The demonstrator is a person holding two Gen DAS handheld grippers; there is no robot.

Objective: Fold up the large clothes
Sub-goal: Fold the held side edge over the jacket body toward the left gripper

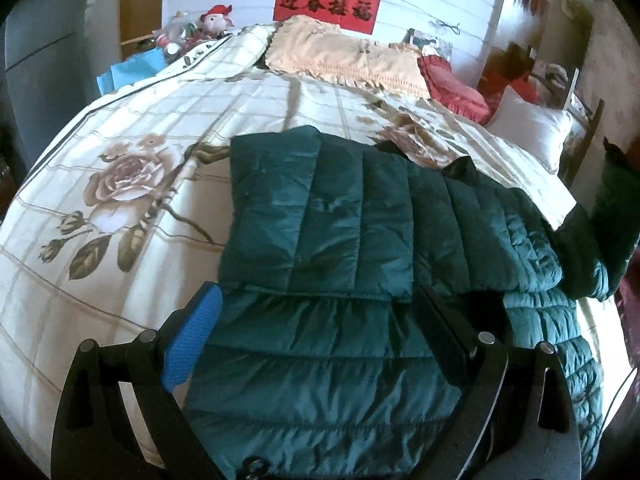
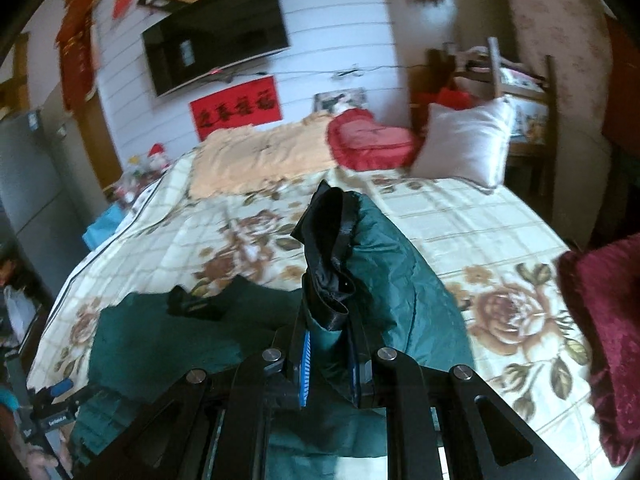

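Observation:
A dark green quilted puffer jacket [image 1: 340, 240] lies on the floral bedspread [image 1: 160, 128], one panel folded over the body. My left gripper [image 1: 316, 332] is open, its blue-padded finger [image 1: 192, 344] at the jacket's left edge and the other finger on the fabric, the jacket lying between them. My right gripper [image 2: 328, 356] is shut on a part of the jacket [image 2: 384, 280] with black lining [image 2: 326, 240] and holds it lifted above the bed. The rest of the jacket [image 2: 160, 340] lies lower left in the right wrist view.
A peach blanket [image 1: 344, 56], a red heart cushion [image 1: 452, 84] and a white pillow [image 1: 532, 128] lie at the head of the bed. A dark red cushion [image 2: 604, 332] is at the right. A television [image 2: 216, 36] hangs on the wall. A fridge [image 2: 32, 184] stands left.

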